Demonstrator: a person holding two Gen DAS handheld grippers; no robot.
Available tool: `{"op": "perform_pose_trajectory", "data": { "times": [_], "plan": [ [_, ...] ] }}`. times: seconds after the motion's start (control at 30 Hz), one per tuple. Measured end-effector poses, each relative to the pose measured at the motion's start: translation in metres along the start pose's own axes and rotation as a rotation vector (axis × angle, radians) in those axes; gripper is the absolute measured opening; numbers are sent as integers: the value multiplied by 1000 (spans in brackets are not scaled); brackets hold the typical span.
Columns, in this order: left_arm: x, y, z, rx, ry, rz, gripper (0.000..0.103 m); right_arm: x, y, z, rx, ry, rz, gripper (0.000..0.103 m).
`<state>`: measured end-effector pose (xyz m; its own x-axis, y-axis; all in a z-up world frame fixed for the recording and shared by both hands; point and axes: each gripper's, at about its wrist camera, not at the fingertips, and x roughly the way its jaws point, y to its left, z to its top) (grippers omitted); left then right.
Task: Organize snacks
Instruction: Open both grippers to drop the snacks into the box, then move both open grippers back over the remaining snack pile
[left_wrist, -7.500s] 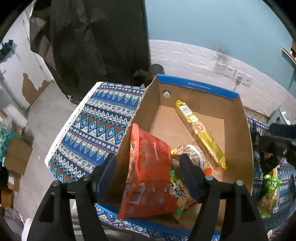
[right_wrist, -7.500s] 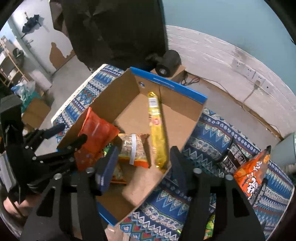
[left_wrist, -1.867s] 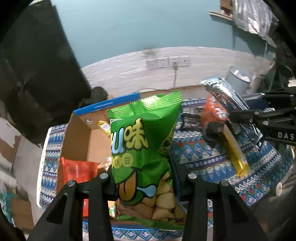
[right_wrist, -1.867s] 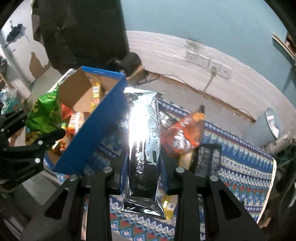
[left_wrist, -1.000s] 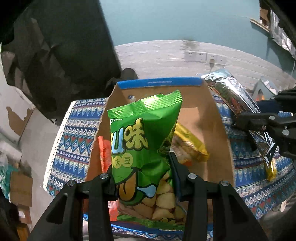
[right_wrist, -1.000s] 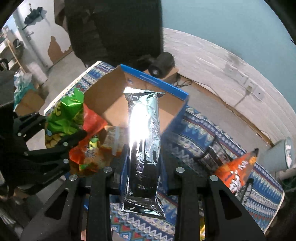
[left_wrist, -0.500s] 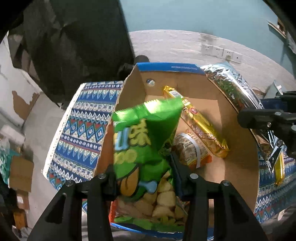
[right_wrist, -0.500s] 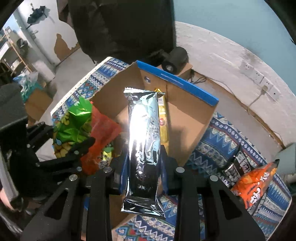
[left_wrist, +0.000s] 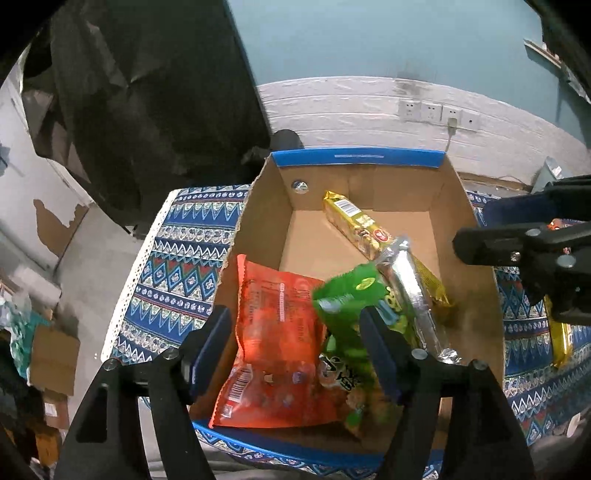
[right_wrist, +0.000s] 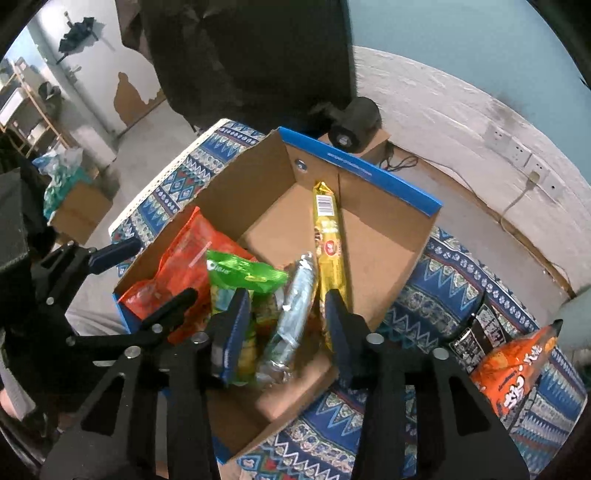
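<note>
Over cardboard box (left_wrist: 476, 280) | left gripper (left_wrist: 295, 347) just opened, green bag (left_wrist: 347, 306) loose | right gripper (right_wrist: 282, 328) opening, silver pack (right_wrist: 291, 321) freed

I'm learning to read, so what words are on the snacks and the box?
Nothing here can be quoted for certain.
Box rim: white print, too small to read.
Gold pack: barcode and red logo, letters too small.
Green bag: white logo, blurred.
Orange bag: big white Chinese characters, not clear enough to quote.
Red bag: barcode and small print, unreadable.
</note>
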<state>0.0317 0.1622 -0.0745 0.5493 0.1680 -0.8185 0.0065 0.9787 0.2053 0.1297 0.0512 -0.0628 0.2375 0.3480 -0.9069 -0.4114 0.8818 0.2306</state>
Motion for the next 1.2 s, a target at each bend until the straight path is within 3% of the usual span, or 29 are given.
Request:
{"op": "perform_pose_trajectory", "data": {
  "times": [0.3,0.93,1.2],
  "plan": [
    [-6,-22,4,36,-9,-4,74,-21,-22,-17,19,-21,-55,64],
    [-23,-99,15,131,-21,-68,78,-75,-107,-70,164,-61,-136,74],
    [-34,-142,28,196,18,-159,81,-100,-150,-94,233,-78,-184,75]
  ]
}}
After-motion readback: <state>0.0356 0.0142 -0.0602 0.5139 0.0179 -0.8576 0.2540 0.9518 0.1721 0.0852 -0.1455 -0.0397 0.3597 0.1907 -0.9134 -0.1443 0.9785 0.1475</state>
